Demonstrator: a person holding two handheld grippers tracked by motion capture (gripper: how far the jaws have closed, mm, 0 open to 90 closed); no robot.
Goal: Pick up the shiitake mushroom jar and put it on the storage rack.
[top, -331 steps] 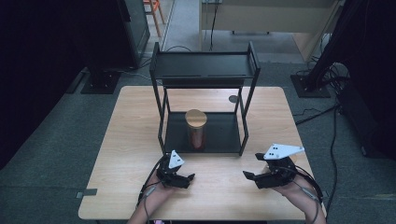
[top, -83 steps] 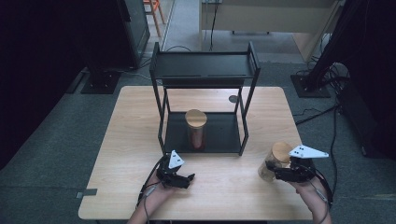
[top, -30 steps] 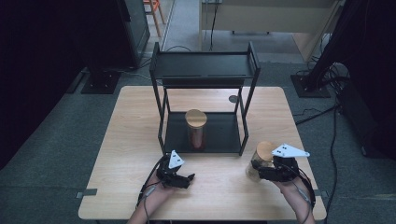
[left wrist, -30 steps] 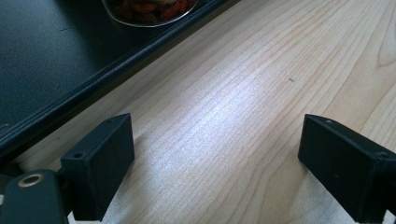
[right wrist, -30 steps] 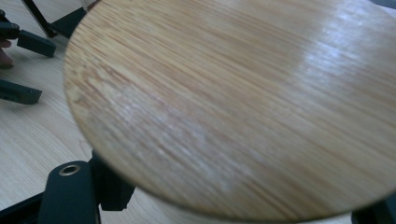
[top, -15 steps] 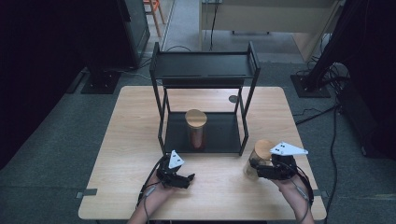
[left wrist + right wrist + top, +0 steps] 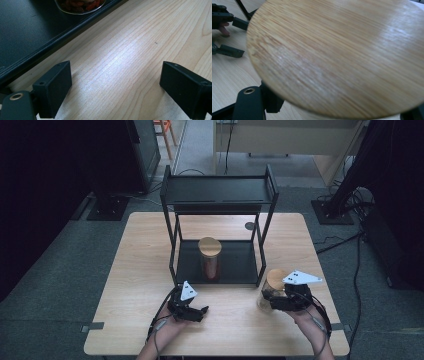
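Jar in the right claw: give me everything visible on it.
The clear glass jar with a round bamboo-look lid stands upright by the table's right front, just right of the black two-tier metal rack. The right claw grips its body below the lid. Dark contents show through the glass; what they are is unclear. Up close, the lid shows pale straight grain and sits closed on top.

Orange chair [image 7: 161,127] beyond the table, black stand base [image 7: 107,206] and cables [image 7: 350,210] on grey floor.
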